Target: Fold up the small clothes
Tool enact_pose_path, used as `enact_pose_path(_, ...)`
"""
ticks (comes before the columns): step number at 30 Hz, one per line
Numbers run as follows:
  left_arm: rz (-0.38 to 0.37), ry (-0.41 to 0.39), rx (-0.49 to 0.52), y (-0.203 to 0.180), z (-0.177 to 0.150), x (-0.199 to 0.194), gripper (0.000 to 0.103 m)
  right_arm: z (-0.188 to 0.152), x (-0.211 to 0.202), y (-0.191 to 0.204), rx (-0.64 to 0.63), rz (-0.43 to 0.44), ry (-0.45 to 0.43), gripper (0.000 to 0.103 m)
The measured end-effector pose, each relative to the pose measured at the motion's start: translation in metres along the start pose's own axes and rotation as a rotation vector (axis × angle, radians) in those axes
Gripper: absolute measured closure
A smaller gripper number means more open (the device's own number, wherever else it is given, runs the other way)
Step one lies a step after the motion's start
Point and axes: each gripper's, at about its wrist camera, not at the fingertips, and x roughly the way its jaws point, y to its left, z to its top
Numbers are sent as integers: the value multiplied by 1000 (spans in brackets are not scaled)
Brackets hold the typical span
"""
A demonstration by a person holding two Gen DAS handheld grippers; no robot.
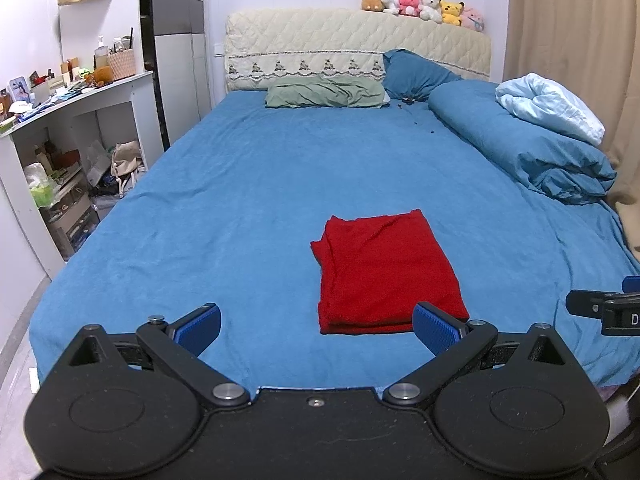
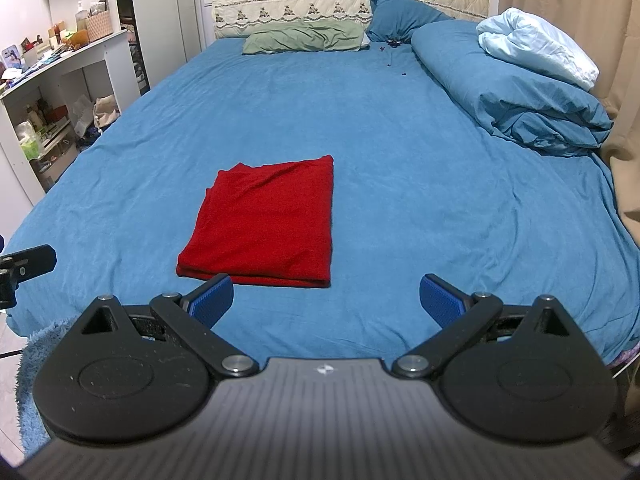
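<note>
A red garment [image 1: 384, 270] lies folded into a flat rectangle on the blue bed sheet [image 1: 248, 200], near the foot of the bed. It also shows in the right wrist view [image 2: 268, 220]. My left gripper [image 1: 318, 330] is open and empty, held back from the garment's near edge, its right pad just over the near right corner. My right gripper [image 2: 326, 304] is open and empty, set back from the garment's near edge and to its right. The right gripper's tip [image 1: 600, 306] shows at the right edge of the left wrist view.
A rolled blue duvet [image 1: 520, 148] with a pale blue cloth [image 1: 552, 106] lies along the bed's right side. A green pillow [image 1: 324, 96] and a blue pillow [image 1: 416, 74] lie at the headboard. A cluttered white shelf unit [image 1: 72, 128] stands left of the bed.
</note>
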Motion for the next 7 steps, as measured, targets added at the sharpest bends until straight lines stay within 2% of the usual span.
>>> enact_pose_path(7, 0, -40, -2, 2, 0, -1, 0, 0, 0, 1, 3, 0, 1, 0)
